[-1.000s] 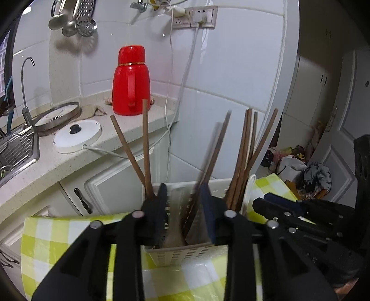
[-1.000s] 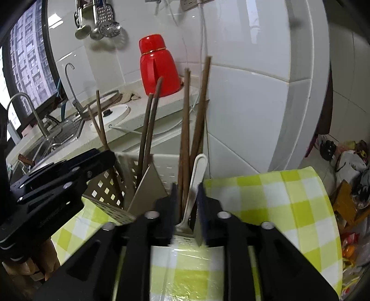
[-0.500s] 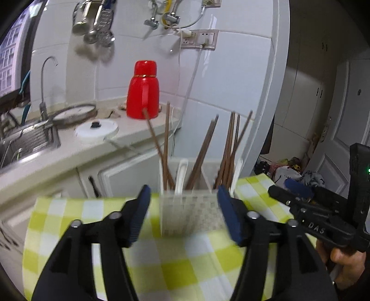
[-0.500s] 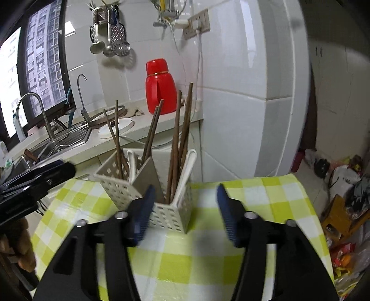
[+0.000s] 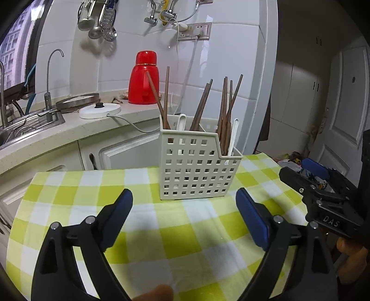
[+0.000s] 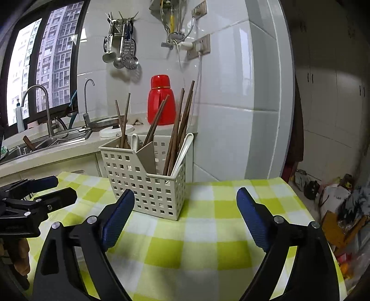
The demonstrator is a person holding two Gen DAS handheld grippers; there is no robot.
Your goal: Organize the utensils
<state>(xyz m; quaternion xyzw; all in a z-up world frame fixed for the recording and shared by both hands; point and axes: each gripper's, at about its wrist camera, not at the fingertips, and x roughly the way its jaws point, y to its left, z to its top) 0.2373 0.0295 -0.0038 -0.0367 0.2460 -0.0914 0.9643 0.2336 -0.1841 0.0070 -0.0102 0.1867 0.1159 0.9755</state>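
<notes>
**Utensils in caddy, both tools wide and empty**

Utensils standing in the caddy (image 5: 194, 166) on the checked cloth (image 5: 148, 233) over the worktop. Left tool (image 5: 184, 199) spread wide, jaws just opened, nothing between the blue pads; held back from the caddy, above the cloth. Right tool (image 6: 185, 199) likewise spread wide after opening, empty, short of the caddy's near corner, not touching it. Seen from the left camera, right tool at the right edge with a hand (image 5: 351, 257) below it; seen from the right camera, left tool at the left edge.

Inside the caddy: brown chopsticks (image 5: 227, 111) leaning upright in several compartments, thickest bunch in the lower right-hand one; white spoon (image 5: 233, 136) beside that bunch, another white spoon (image 5: 181, 121) further left. Slanted divider (image 6: 146, 157) visible from the right camera.

Behind: red flask (image 5: 143, 78) on the counter, white lid (image 5: 100, 110), sink (image 5: 25, 125) and faucet, ladles (image 5: 97, 20) hanging on the tiled wall.
</notes>
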